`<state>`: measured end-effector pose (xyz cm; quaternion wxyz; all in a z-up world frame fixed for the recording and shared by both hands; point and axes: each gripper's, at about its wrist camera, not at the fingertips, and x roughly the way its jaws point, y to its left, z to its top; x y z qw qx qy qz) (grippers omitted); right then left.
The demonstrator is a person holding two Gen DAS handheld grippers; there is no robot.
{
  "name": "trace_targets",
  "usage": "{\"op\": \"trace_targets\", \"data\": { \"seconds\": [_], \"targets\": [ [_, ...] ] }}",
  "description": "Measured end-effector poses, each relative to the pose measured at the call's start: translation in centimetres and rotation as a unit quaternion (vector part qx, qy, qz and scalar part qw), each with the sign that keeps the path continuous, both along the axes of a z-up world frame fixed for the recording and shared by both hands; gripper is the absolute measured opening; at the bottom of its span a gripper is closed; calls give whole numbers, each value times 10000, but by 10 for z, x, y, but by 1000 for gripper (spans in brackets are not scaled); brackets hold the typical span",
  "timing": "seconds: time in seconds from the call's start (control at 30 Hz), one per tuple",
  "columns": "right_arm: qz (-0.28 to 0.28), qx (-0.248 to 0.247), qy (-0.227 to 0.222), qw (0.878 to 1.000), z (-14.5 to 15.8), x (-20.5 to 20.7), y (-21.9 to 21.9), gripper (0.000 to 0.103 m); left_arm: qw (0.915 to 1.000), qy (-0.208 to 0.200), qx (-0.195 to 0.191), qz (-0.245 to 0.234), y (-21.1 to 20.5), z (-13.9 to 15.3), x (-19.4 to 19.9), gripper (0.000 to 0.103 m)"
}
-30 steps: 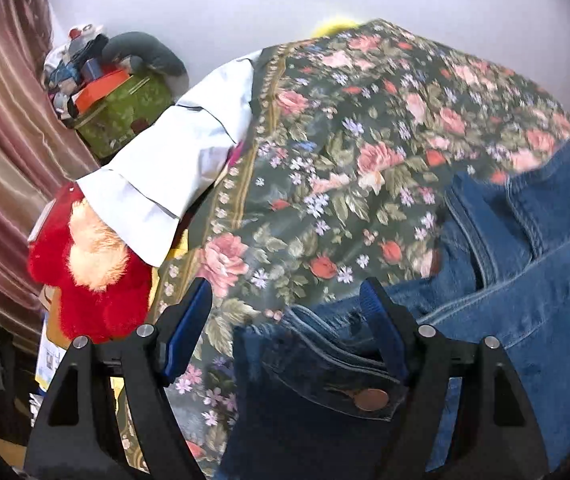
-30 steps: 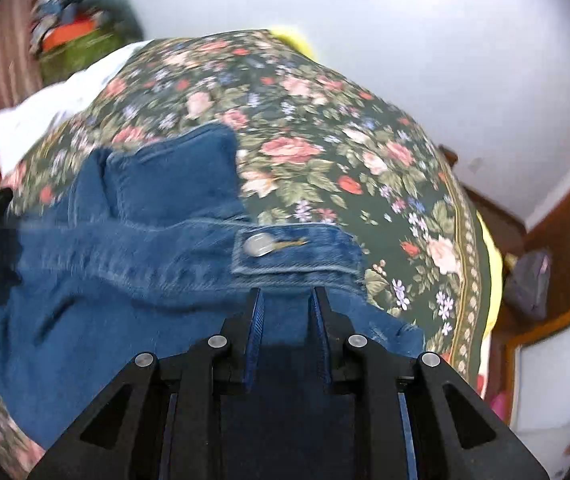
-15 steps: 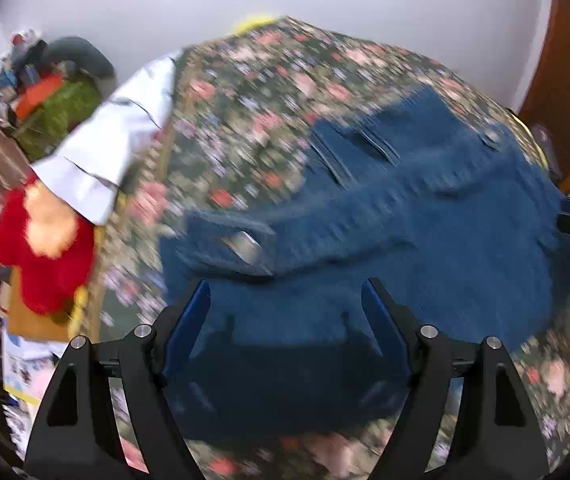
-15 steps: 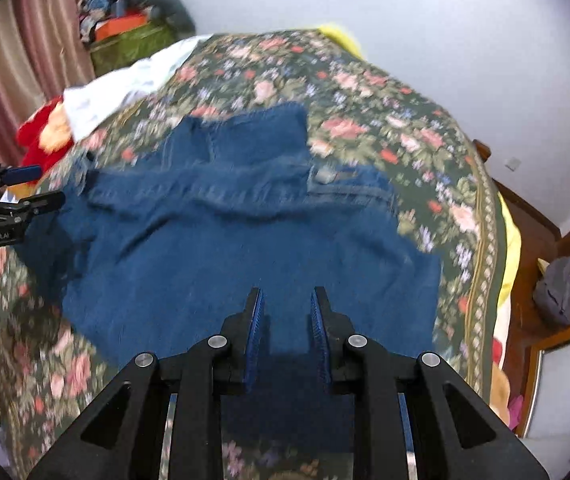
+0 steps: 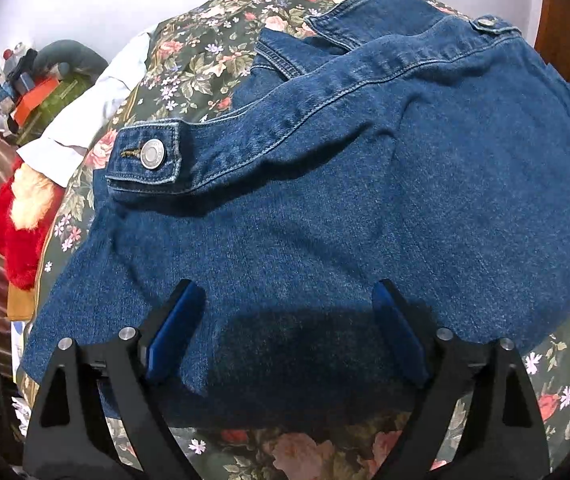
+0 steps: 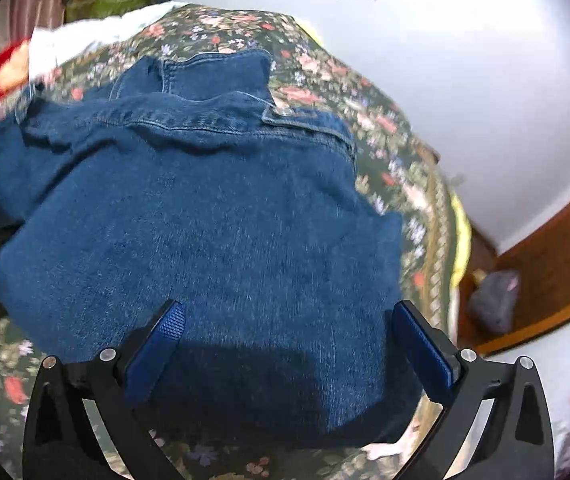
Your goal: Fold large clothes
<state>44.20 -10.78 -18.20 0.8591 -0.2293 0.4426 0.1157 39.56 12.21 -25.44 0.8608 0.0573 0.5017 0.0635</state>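
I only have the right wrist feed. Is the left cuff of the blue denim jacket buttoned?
Observer: Yes. In the left wrist view the silver metal snap button sits closed on the cuff of the blue denim jacket.
Operator: Left gripper open?
Observer: Open. The left gripper has just been opening its jaws; denim lies beneath them, not pinched.
Operator: What's that red blur at my left edge?
Observer: A red plush toy with a pale fluffy patch, beside the floral bedspread, partly under a white cloth.

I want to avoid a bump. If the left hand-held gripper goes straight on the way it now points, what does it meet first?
Most likely the denim jacket, spread on the floral bedspread, directly ahead of the open left hand-held gripper; the depth is unclear.
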Motion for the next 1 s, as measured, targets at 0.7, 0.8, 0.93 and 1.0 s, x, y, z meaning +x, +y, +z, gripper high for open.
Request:
{"op": "trace_targets", "data": {
  "seconds": [0.7, 0.8, 0.93, 1.0],
  "targets": [
    [579, 673, -544, 9946, 80, -65, 31, 103, 9667, -595, -1883, 1625, 91, 59, -96, 89],
    [696, 840, -506, 9927, 82, -68, 50, 103, 9526, -606, -2276, 1926, 105, 48, -109, 89],
    [825, 931, -217, 9920, 66, -61, 78, 103, 9279, -434, -3077, 2061, 113, 25, -116, 89],
    [877, 905, -30, 9920, 53, -56, 93, 103, 9094, -323, -3573, 2106, 114, 12, -115, 88]
  ]
}}
